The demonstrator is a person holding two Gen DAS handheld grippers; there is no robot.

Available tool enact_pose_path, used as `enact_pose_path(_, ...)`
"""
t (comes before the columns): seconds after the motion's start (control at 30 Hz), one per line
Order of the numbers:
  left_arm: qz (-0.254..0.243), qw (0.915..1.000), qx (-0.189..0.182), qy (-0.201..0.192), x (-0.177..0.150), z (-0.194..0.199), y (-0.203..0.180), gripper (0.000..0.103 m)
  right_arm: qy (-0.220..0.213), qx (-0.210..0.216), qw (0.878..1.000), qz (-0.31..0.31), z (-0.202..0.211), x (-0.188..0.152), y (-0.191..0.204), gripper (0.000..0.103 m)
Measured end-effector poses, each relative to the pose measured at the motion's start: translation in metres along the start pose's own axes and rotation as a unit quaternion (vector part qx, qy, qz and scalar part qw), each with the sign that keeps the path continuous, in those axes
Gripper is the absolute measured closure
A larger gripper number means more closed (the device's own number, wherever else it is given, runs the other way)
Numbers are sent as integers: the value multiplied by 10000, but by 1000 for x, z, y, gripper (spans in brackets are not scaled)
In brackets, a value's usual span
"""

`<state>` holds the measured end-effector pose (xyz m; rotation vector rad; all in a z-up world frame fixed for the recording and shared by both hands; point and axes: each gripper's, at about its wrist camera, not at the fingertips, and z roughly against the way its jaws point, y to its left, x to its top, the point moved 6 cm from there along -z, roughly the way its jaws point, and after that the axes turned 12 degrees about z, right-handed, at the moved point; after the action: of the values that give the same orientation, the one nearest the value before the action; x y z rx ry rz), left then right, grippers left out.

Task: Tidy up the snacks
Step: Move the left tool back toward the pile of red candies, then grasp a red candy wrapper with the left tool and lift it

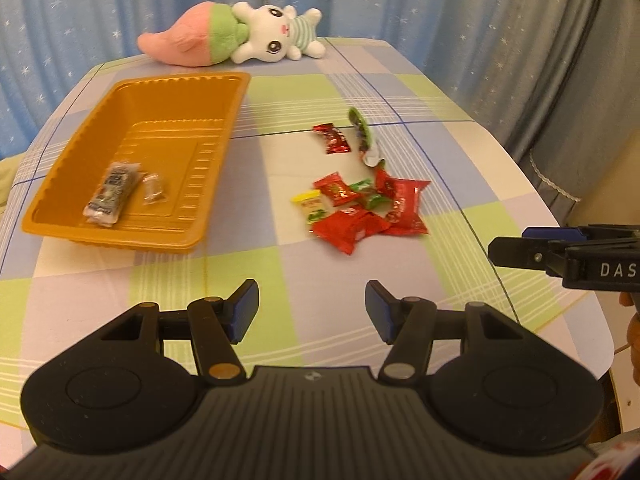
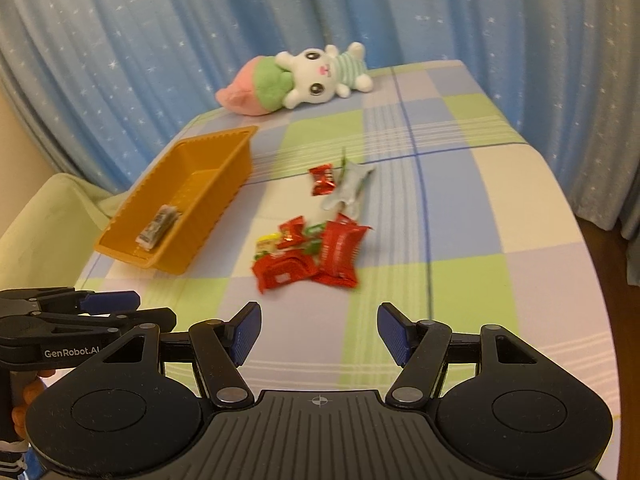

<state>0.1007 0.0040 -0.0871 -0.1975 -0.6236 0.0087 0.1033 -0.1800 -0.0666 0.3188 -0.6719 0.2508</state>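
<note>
I have both grippers over the near edge of the tabletop [image 1: 460, 264], and neither holds anything: the jaws of the left gripper [image 1: 312, 308] are spread with only checked cloth between them, and those of the right gripper [image 2: 320, 334] are spread a little wider, likewise with nothing in the gap. I judge this to be the reach between picks. The orange tray [image 1: 72, 184] sits ahead and to the left of the left jaws and already holds a dark wrapped bar [image 1: 110, 194] and a small clear-wrapped sweet [image 1: 153, 189], while most of the snacks are not yet sorted. The pile of red wrapped candies [image 2: 316, 252], mixed with a yellow packet [image 1: 314, 204] and green-wrapped pieces, lies straight ahead of the right jaws and slightly right of the left ones, apart from both. Beyond it a lone red candy [image 1: 332, 138] and a green-and-silver wrapper [image 1: 364, 136] lie separately. Next, I think, one gripper must come forward and down onto a single piece at the pile's near edge; the wrappers overlap, so the jaws need to straddle one without dragging its neighbours. The plush rabbit [image 1: 276, 34] at the far edge is no part of this.
</note>
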Motion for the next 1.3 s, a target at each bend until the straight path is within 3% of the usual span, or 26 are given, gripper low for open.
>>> enact_pose_path(0.53,-730,9973,-64,-95,14,-41,-22,47,66,-269,9986,-446,-2,-13,-31,39)
enact_pose_path(1.03,-1664,9856,-284,-50,36,-95,-48,48,212,-512,9953,-789,-11,-17,-46,39)
enact_pose_path(1.3,-1877,9812,-427,144,40,-120,-53,56,269,-614,9933,-938,-12,-20,-52,39)
